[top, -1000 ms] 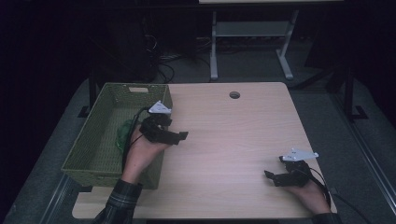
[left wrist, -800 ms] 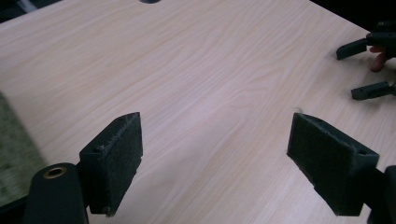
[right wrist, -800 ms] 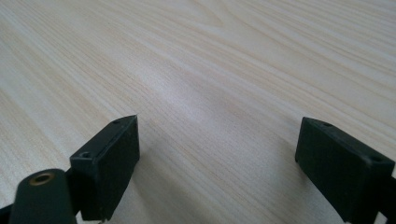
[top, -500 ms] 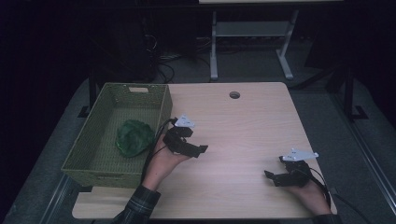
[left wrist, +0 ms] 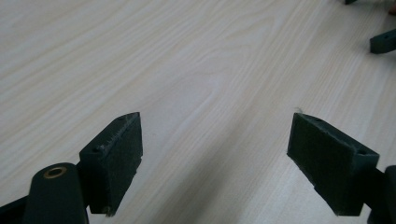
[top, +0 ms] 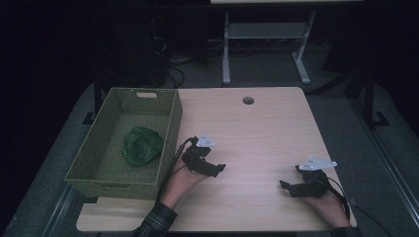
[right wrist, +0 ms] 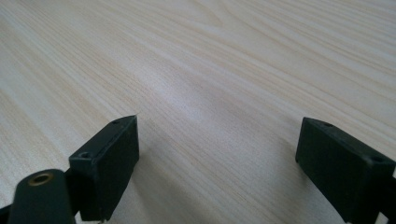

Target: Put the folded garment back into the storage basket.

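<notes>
A crumpled green cloth (top: 142,145) lies inside the olive woven basket (top: 104,178) at the table's left side. My left gripper (top: 221,169) sits low over the wooden table (top: 257,133), just right of the basket, jaws pointing right. Its own view has the left gripper (left wrist: 215,154) open, with bare wood between the pads. My right gripper (top: 283,186) rests near the front right of the table, pointing left. In its own view the right gripper (right wrist: 219,163) is open too, nothing between its jaws. The far right gripper's jaw tips (left wrist: 383,41) peek in at the top right of the left gripper view.
A round cable hole (top: 248,100) is in the table near its far edge. Behind the table stand a white metal frame (top: 267,44) and cables on a dark floor. The person's sleeve (top: 158,222) enters at the bottom left.
The left hand has come out of the basket, moving right and down to the tabletop, leaving the green cloth in the basket. The right hand has stayed still.
</notes>
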